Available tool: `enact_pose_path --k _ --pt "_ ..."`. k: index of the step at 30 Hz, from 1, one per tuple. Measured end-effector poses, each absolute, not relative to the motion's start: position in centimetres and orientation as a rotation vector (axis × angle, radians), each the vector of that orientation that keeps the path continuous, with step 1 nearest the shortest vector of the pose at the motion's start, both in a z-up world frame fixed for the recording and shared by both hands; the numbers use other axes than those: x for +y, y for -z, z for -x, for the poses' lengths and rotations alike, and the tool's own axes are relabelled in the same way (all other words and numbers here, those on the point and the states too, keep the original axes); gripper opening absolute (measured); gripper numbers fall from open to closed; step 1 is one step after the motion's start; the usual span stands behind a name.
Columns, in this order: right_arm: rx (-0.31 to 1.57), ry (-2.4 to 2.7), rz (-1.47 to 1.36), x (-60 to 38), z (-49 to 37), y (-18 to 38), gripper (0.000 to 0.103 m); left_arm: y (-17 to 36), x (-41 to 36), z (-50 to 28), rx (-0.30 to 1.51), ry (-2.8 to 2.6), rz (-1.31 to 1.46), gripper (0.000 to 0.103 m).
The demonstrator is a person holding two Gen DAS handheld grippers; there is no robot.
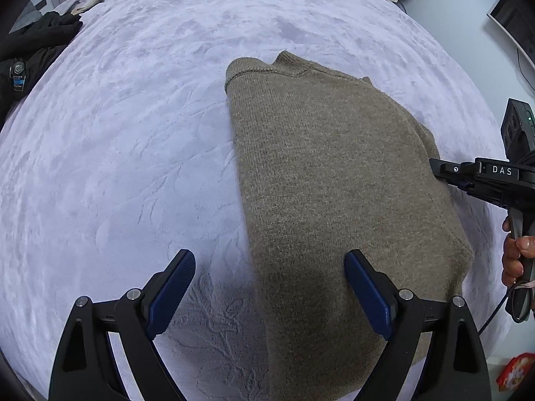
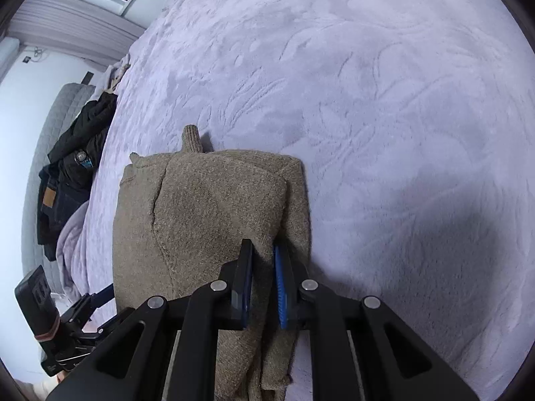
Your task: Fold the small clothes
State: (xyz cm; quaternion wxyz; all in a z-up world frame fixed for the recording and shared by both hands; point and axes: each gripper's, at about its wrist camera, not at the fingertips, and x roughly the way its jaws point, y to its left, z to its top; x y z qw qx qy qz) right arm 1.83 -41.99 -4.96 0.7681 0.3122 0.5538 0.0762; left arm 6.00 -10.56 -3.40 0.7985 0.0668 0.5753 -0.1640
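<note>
Now sweater (image 2: 207, 207) sits pinched (folded edge) in right gripper (image 2: 264, 260).

The brown sweater (image 1: 334, 183) runs off the bottom edge behind the left fingers (image 1: 174, 287), its hem unseen. In the right wrist view, its near folds (image 2: 260, 361) vanish under the right fingers (image 2: 245, 287). The dark clothes pile (image 2: 77, 167), far left of them, is cut by the lens rim.

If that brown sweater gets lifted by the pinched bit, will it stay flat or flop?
Probably flop: the sweater is soft knit, already bunched between the right gripper fingers. Its fuzzy weave likely grips the plush bedspread, so it should drag rather than slide.
</note>
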Motion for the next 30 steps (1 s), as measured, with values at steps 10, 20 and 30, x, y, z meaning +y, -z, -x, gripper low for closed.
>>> enact_pose_path --k 10,20,30 --pt "1.123 -0.184 -0.954 -44.1 1.8 3.9 0.022 3.5 -10.3 -6.0 1.252 0.345 -0.131 0.092" --pt "1.177 -0.166 -1.027 -43.7 5.7 5.0 0.065 3.3 -10.4 -5.7 1.253 0.344 -0.160 0.092" --pt "1.203 -0.181 -1.019 -43.2 6.0 5.5 0.074 3.2 -10.6 -5.5 1.242 0.315 -0.211 0.103"
